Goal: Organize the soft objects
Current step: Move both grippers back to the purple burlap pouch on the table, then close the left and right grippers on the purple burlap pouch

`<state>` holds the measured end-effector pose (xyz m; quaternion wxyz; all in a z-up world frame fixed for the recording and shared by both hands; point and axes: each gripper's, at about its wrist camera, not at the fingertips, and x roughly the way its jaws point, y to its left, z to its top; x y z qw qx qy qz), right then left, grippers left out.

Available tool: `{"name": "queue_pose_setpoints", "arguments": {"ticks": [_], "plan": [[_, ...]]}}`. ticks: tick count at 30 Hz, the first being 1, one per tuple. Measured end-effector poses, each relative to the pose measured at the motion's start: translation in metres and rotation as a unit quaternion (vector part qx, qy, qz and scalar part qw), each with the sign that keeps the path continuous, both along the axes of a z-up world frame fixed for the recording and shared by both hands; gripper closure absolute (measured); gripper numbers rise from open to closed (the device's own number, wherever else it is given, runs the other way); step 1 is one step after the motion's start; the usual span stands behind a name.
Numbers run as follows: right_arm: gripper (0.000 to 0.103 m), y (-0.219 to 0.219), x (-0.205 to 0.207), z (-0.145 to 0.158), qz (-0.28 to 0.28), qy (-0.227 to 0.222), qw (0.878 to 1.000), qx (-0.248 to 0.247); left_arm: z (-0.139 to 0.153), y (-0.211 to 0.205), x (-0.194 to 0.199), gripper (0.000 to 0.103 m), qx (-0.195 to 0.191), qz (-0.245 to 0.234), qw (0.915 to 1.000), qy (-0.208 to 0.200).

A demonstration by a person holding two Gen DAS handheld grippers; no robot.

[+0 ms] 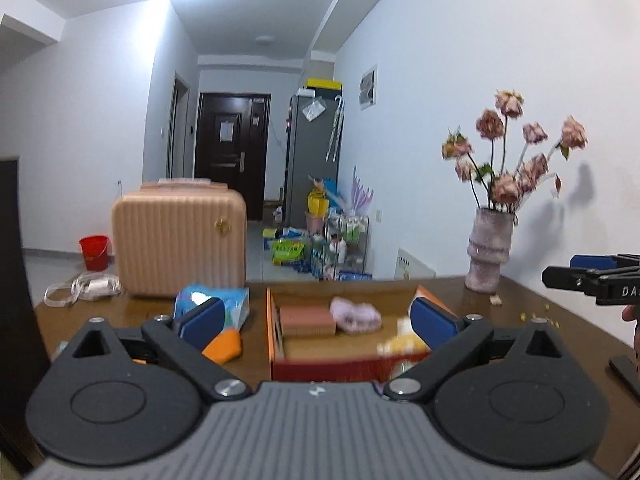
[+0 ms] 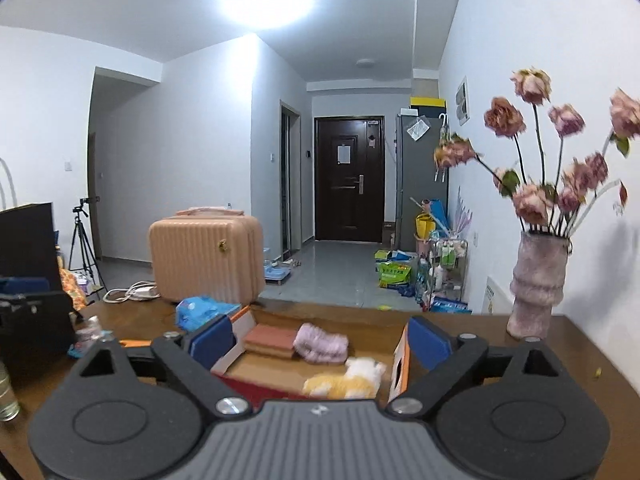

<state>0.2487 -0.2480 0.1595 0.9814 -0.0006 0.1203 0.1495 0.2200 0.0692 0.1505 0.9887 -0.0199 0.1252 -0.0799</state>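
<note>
An open cardboard box [image 1: 276, 328] [image 2: 402, 354] sits on the wooden table. Inside lie a folded reddish cloth [image 1: 307, 319] [image 2: 270, 338], a fluffy pink item [image 1: 356, 314] [image 2: 321, 345] and a yellow-and-white plush toy [image 1: 402, 345] [image 2: 346, 380]. My left gripper [image 1: 318, 322] hovers in front of the box, open, with nothing between its blue pads. My right gripper [image 2: 320, 340] is also open and empty, standing back from the box; its tip shows at the right edge of the left wrist view [image 1: 592, 280]. An orange soft item [image 1: 224, 346] lies left of the box.
A blue tissue pack [image 1: 218, 298] [image 2: 200, 310] lies left of the box. A peach-coloured case [image 1: 180, 240] [image 2: 206, 256] stands behind it, a vase of dried flowers [image 1: 490, 254] [image 2: 538, 288] at the right. A white cable [image 1: 86, 286], crumbs and a glass bottle [image 2: 6, 394] sit on the table.
</note>
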Motion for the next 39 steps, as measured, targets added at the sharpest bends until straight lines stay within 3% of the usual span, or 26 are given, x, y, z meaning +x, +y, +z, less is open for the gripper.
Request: {"name": "queue_pose_setpoints", "arguments": {"ticks": [7,10,15,19,27,29,33,36,39], "plan": [[0.006,0.007,-0.076,-0.068,0.001,0.020,1.000,-0.003,-0.070,-0.006,-0.074,0.002,0.006,-0.019,0.9993,0.031],[0.006,0.011,-0.104,-0.094,0.008,0.041,0.999,0.003,-0.094,-0.005,-0.100,0.002,-0.011,-0.014,0.9985,0.051],[0.007,0.016,-0.118,-0.121,0.029,0.083,0.996,0.031,-0.108,0.004,-0.107,0.002,-0.022,-0.004,0.9966,0.079],[0.008,0.023,-0.110,-0.123,0.024,0.085,0.996,0.024,-0.106,0.013,-0.095,0.002,-0.034,0.003,0.9966,0.075],[0.020,0.044,-0.036,-0.123,0.038,0.120,0.991,0.047,-0.110,0.016,-0.022,0.002,-0.070,0.011,0.9916,0.108],[0.029,0.053,-0.008,-0.122,0.044,0.125,0.990,0.058,-0.110,0.015,0.001,0.008,-0.079,0.010,0.9908,0.110],[0.036,0.080,0.054,-0.125,0.036,0.124,0.991,0.040,-0.116,0.013,0.055,0.024,-0.098,0.007,0.9866,0.130],[0.045,0.097,0.093,-0.133,0.028,0.138,0.990,0.026,-0.128,0.012,0.088,0.031,-0.114,-0.003,0.9821,0.150],[0.063,0.110,0.121,-0.144,0.031,0.160,0.987,0.016,-0.139,0.013,0.112,0.050,-0.126,-0.023,0.9774,0.168]]}}
